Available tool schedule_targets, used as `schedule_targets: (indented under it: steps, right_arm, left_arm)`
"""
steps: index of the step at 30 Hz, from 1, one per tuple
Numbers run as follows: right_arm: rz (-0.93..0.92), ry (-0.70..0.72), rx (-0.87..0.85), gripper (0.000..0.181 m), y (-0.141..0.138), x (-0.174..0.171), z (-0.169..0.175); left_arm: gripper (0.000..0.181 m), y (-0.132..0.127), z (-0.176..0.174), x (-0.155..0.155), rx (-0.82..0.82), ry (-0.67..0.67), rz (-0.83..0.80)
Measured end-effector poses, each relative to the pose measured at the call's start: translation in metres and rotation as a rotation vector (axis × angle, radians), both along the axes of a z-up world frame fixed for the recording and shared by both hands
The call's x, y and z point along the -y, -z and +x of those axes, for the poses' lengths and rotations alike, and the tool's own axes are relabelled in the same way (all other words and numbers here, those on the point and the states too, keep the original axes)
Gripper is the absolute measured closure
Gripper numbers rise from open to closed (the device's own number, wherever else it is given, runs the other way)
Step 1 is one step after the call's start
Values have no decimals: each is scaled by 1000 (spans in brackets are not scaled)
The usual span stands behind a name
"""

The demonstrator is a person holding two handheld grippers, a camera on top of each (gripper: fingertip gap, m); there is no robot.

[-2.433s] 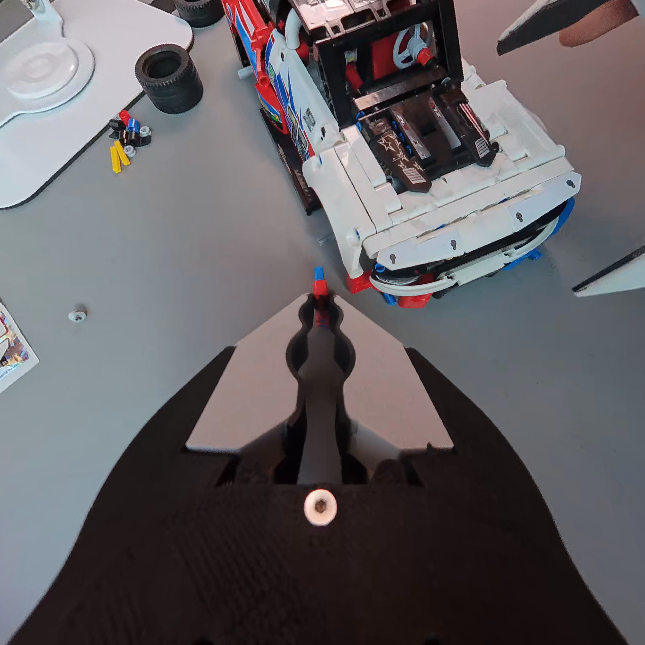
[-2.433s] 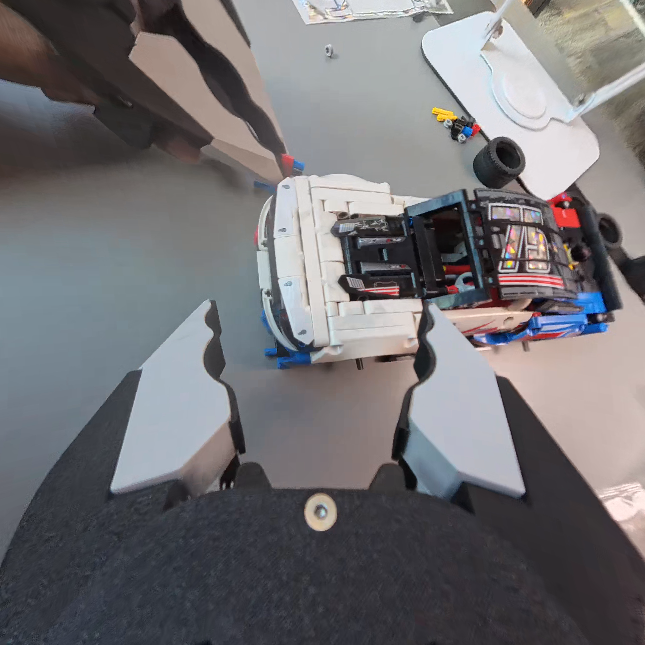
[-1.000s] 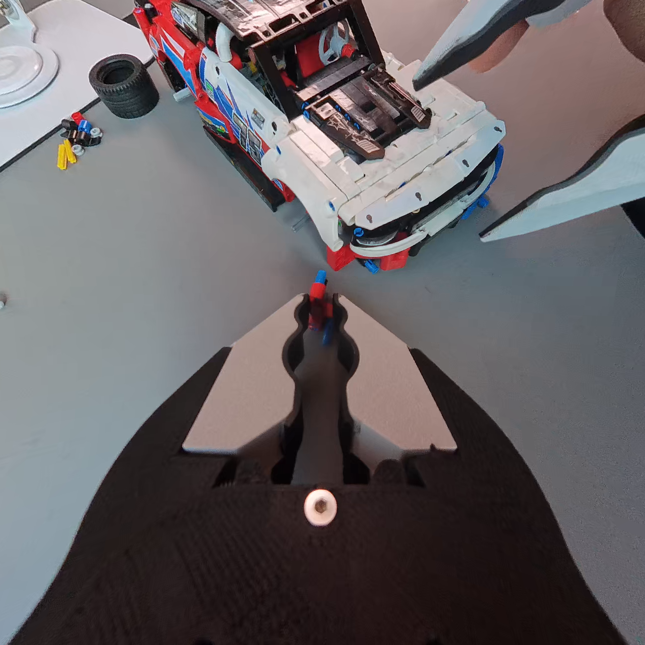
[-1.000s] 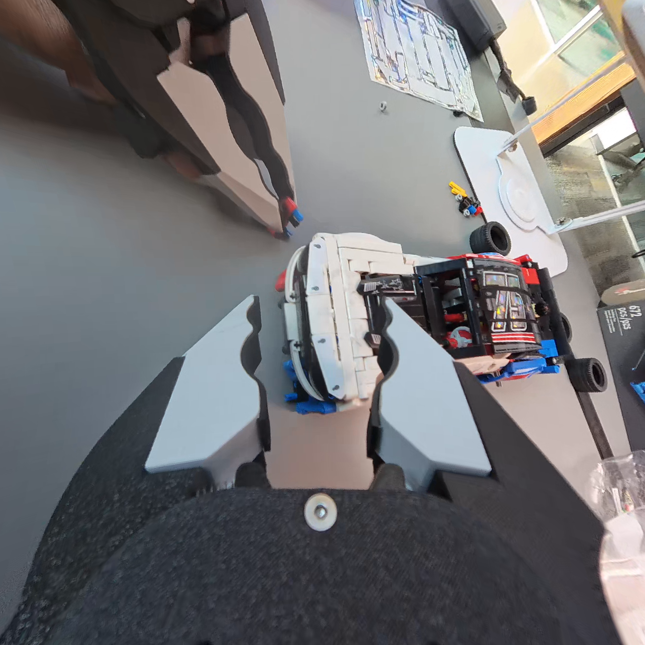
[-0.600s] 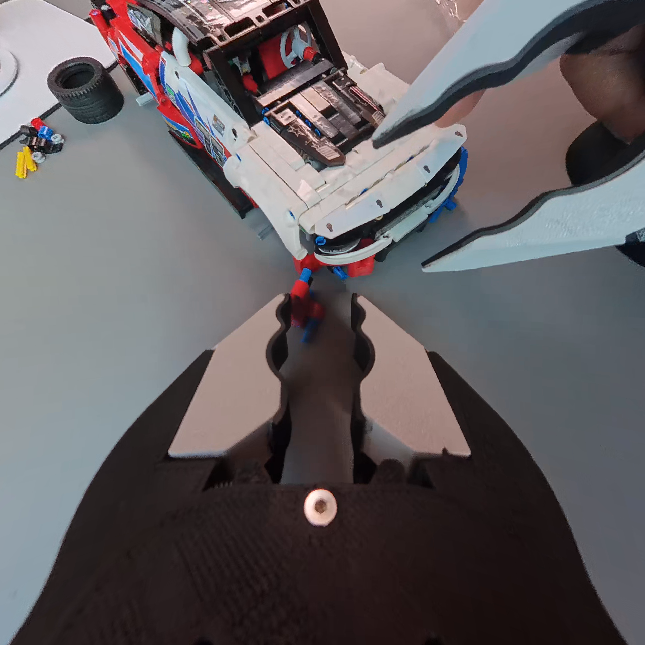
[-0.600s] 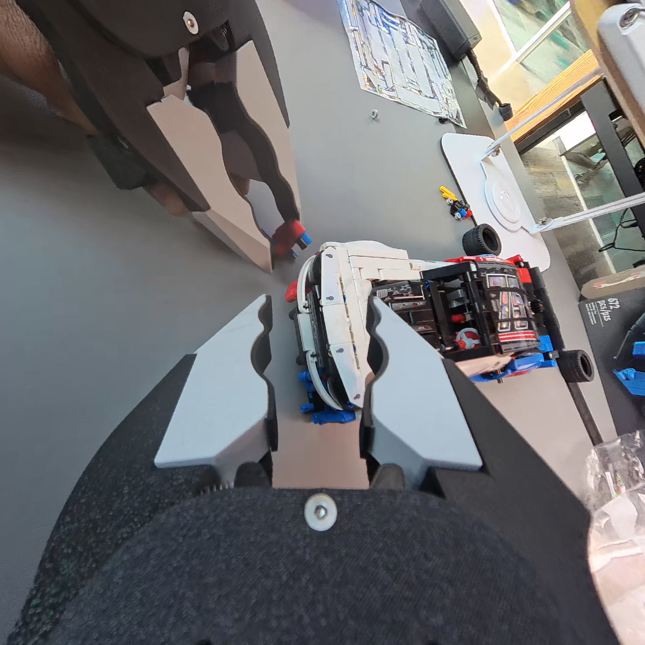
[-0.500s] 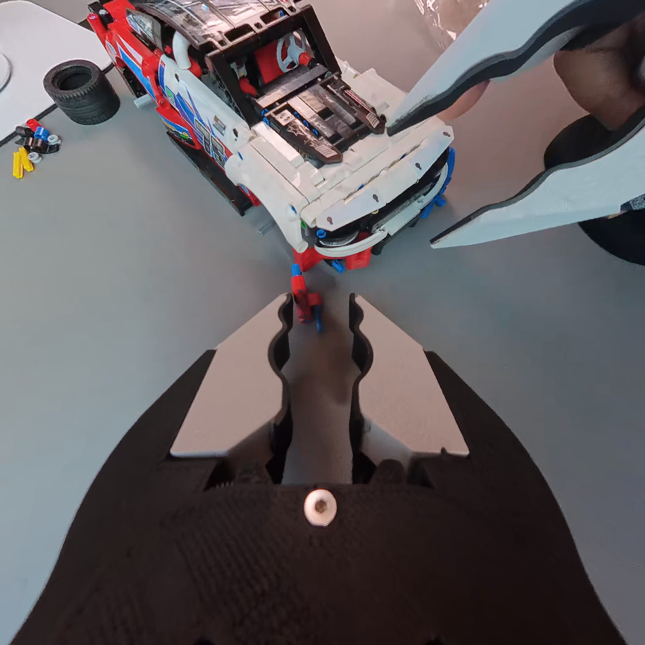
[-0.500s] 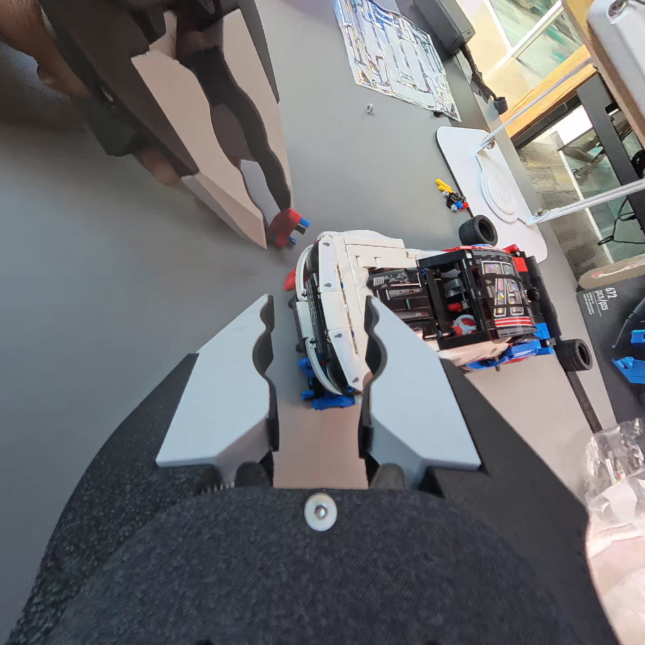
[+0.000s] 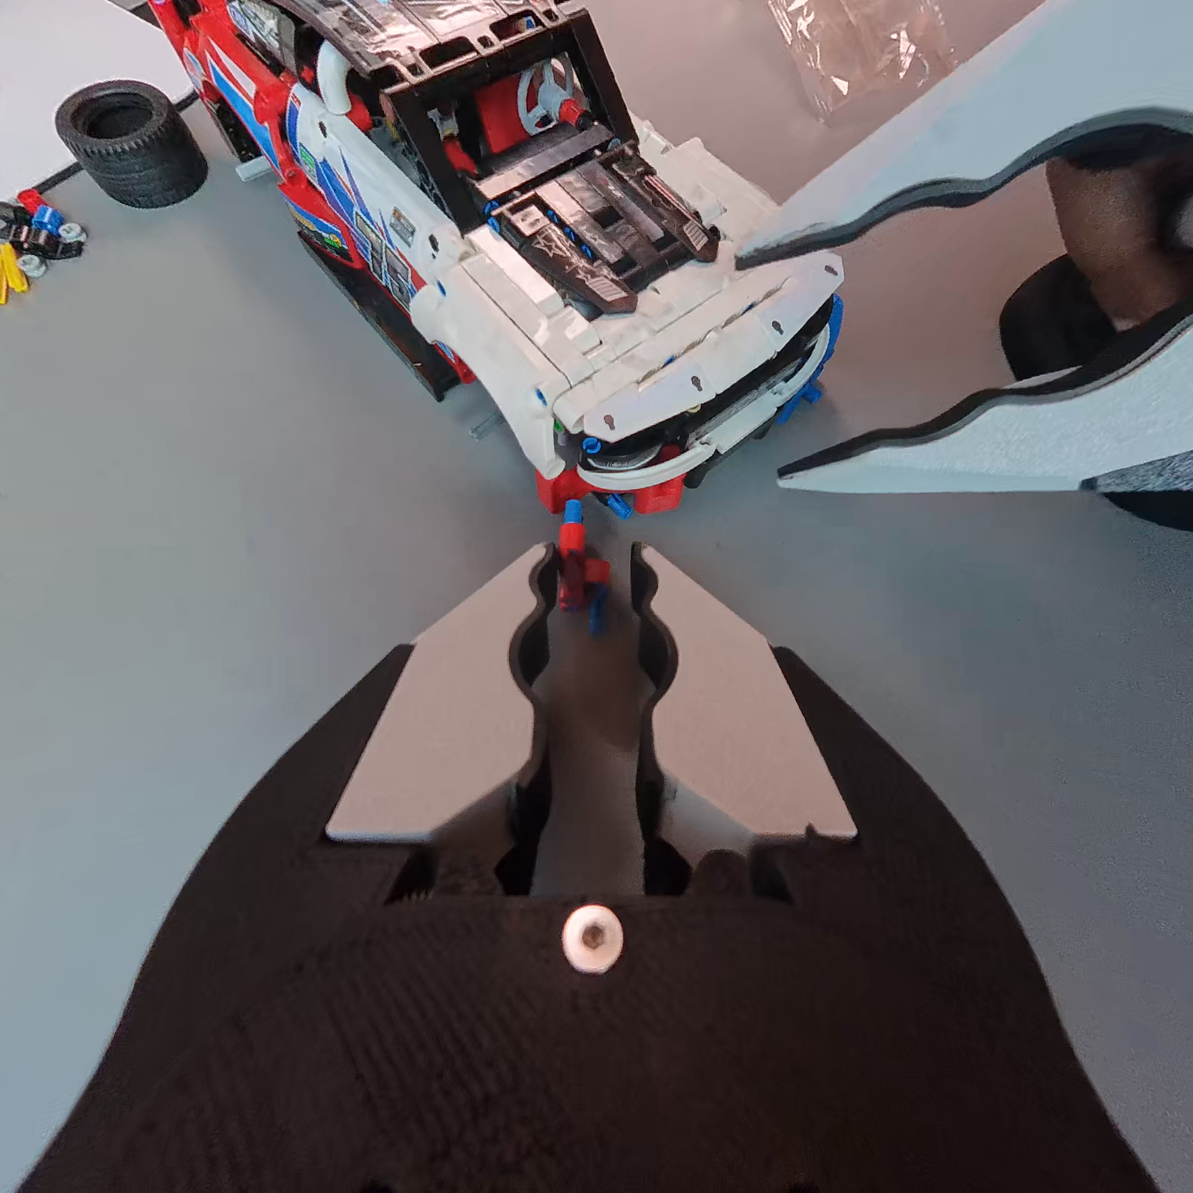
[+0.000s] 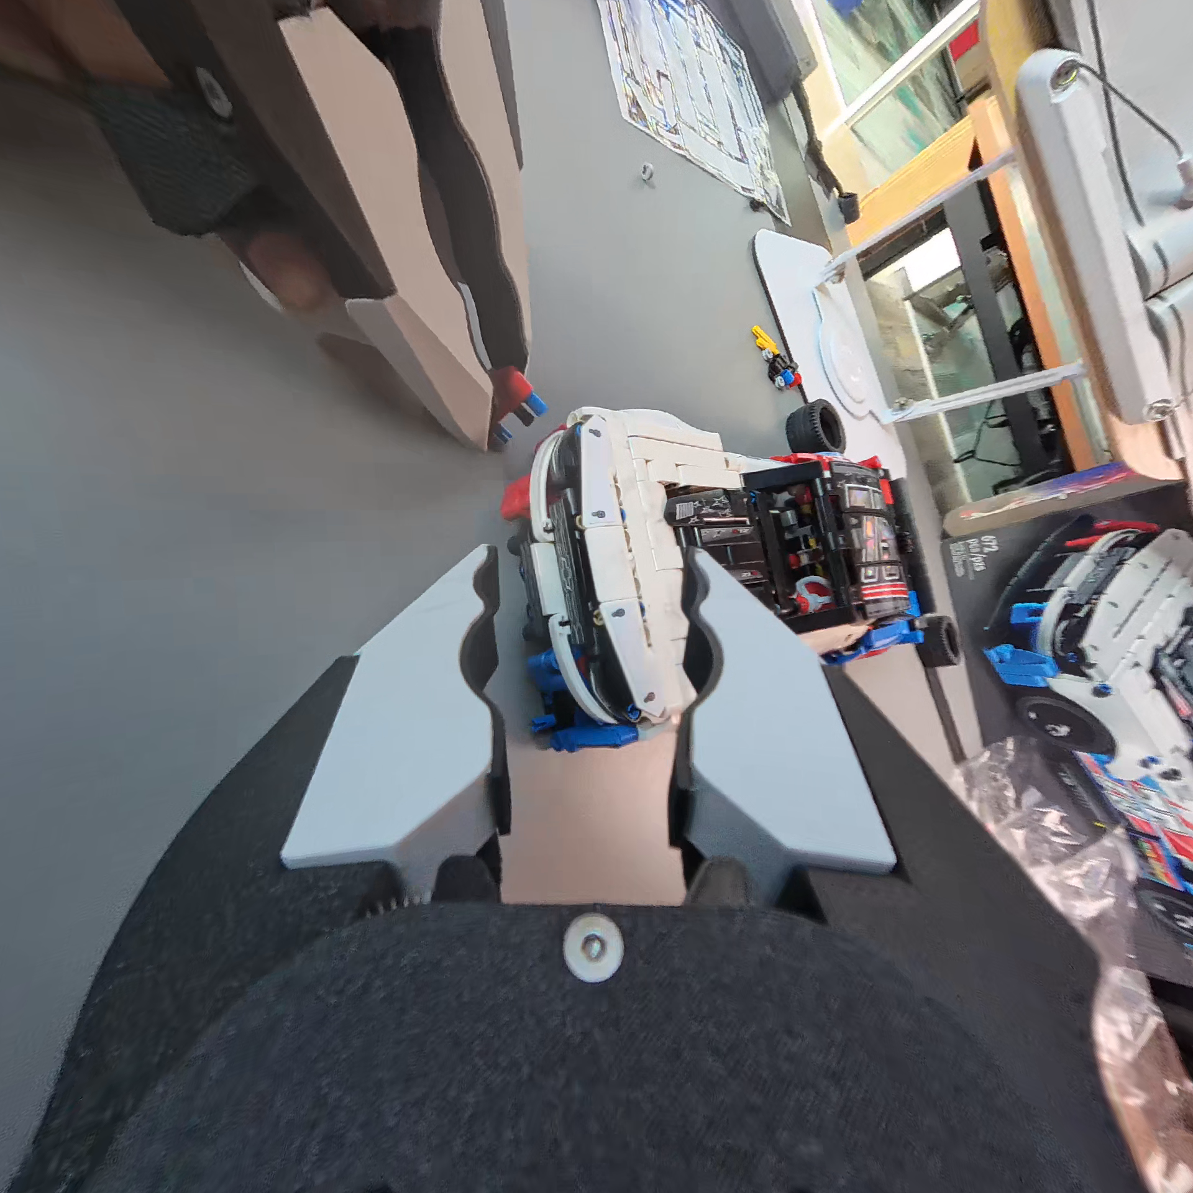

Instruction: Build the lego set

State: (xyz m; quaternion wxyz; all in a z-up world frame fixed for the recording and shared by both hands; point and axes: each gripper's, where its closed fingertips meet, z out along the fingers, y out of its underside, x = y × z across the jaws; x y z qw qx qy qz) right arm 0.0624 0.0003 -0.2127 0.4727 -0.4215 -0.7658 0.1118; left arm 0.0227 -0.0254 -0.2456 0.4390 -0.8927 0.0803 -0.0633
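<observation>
A white, red, blue and black lego car (image 9: 516, 258) stands on the grey table (image 9: 193, 516), nose toward my left gripper. My left gripper (image 9: 592, 549) is open just in front of the car's red front corner. A small red and blue piece (image 9: 576, 568) sits between its tips, against the left finger and clear of the right one. My right gripper (image 10: 591, 561) is open, and its jaws straddle the car's white nose (image 10: 620, 581) from the side. It also shows in the left wrist view (image 9: 760, 371), one finger over the hood, one beside the bumper.
A loose black tyre (image 9: 129, 152) and a small pile of pins (image 9: 39, 239) lie left of the car. A white stand base (image 10: 813, 323), an instruction sheet (image 10: 697, 97), the set's box (image 10: 1065, 645) and plastic bags (image 10: 1065, 839) lie beyond the car.
My left gripper was shut on the red and blue piece and has opened with it near the car's front corner. My right gripper has moved in and narrowed around the car's nose.
</observation>
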Motion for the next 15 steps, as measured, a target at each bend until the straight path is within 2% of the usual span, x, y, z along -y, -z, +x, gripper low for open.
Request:
schedule_targets:
  steps: [3,8,15]
  right_arm:
    - [138,16,37,112,6,-11,-3]
    - [210,9,75,112,13,-22,-1]
    - [371,-49,42,132,20,-24,-11]
  left_arm:
    - [158,0,4,1,-14,6,-2]
    - [155,0,4,10,-37,49,-19]
    - [157,1,5,13,-35,75,-33]
